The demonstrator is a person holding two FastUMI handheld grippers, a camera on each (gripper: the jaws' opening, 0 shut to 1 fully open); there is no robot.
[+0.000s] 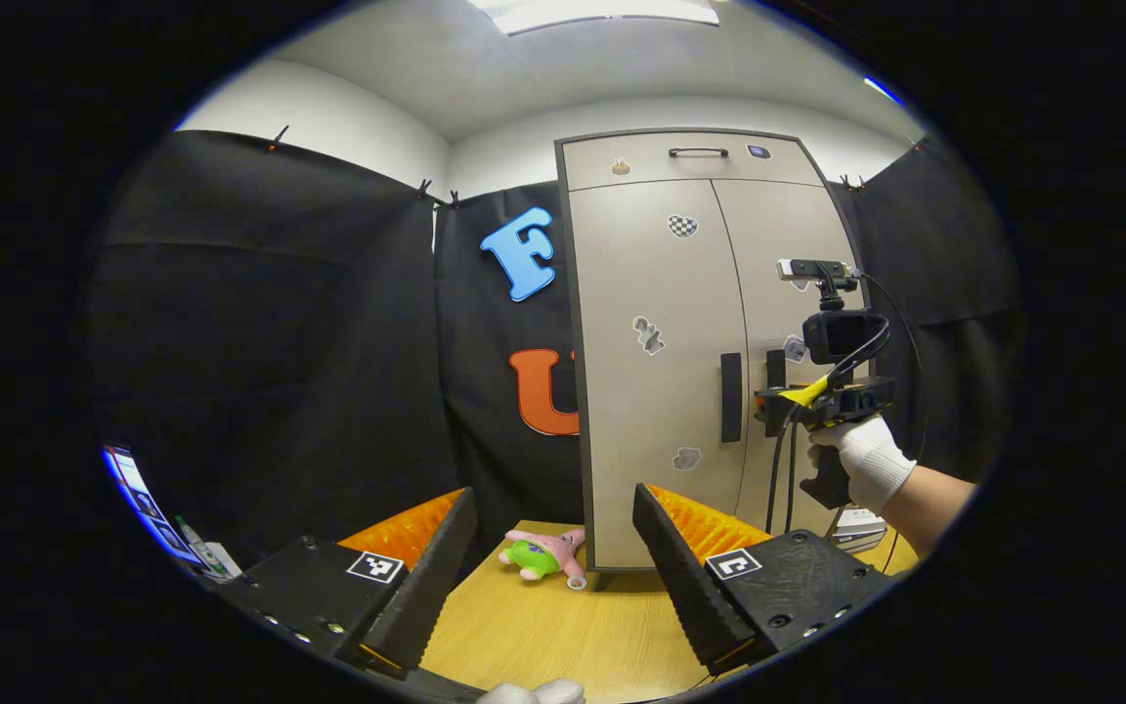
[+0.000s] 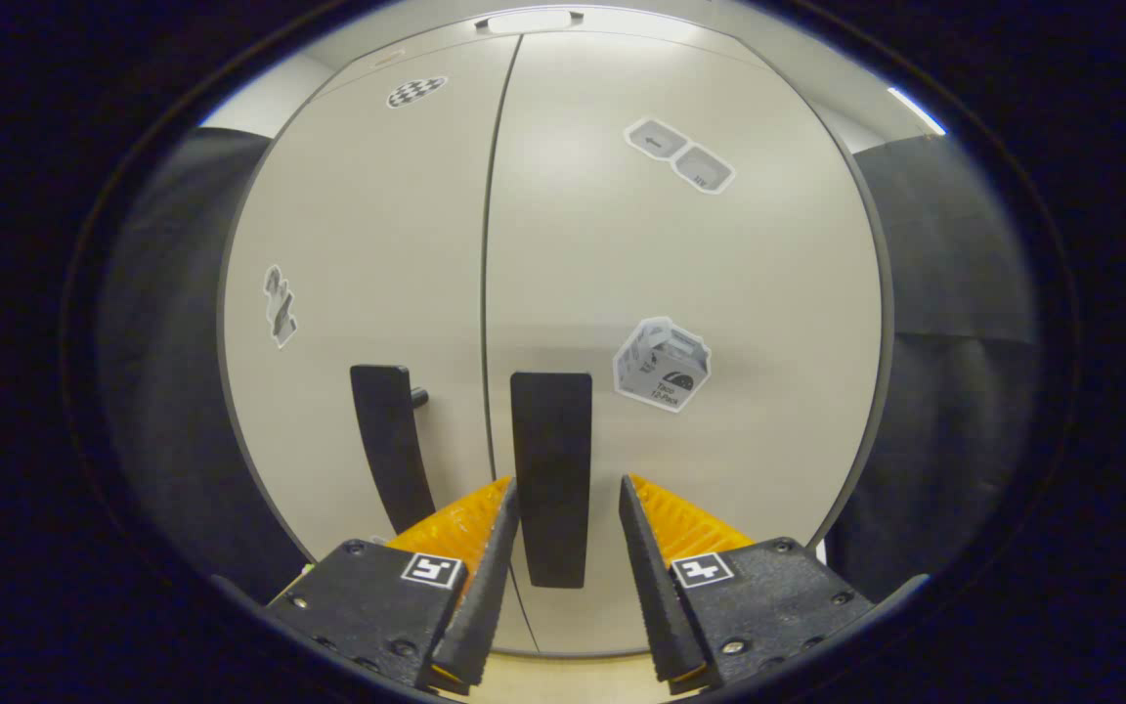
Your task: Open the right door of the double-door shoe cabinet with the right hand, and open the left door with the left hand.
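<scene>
The shoe cabinet (image 1: 690, 352) is standing upright on the wooden desk (image 1: 543, 626) against the black booth wall, and both doors are sitting shut right now, so I'd say we're at the very start: the right door (image 2: 690, 323) comes first. The right tool (image 2: 563, 548) is lined up nicely, jaws gaping open with the right handle (image 2: 551, 479) sitting between the fingers, but as far as I can tell they aren't pressing on it yet, so it's gripping nothing. If I were doing this I'd be pushing in a touch further so the pads (image 2: 666, 518) straddle the bar properly, closing on the middle of it instead of the bottom end, then pulling back along an arc around the outer-edge hinge rather than straight out, otherwise the grip is probably going to slip off. The left tool (image 1: 553, 567) is hanging well back from the cabinet, also wide open and carrying nothing, roughly facing the left door (image 1: 656, 372), so it's going to need to travel in toward the left handle (image 1: 730, 397) afterwards. Counting stuff, big to small: one cabinet, two doors, one top drawer panel with a small pull (image 1: 698, 152), two vertical door handles, two tools, one gloved hand (image 1: 866, 460) holding the right one, and one small plush toy (image 1: 545, 553) lying on the desk beside the cabinet's foot.
</scene>
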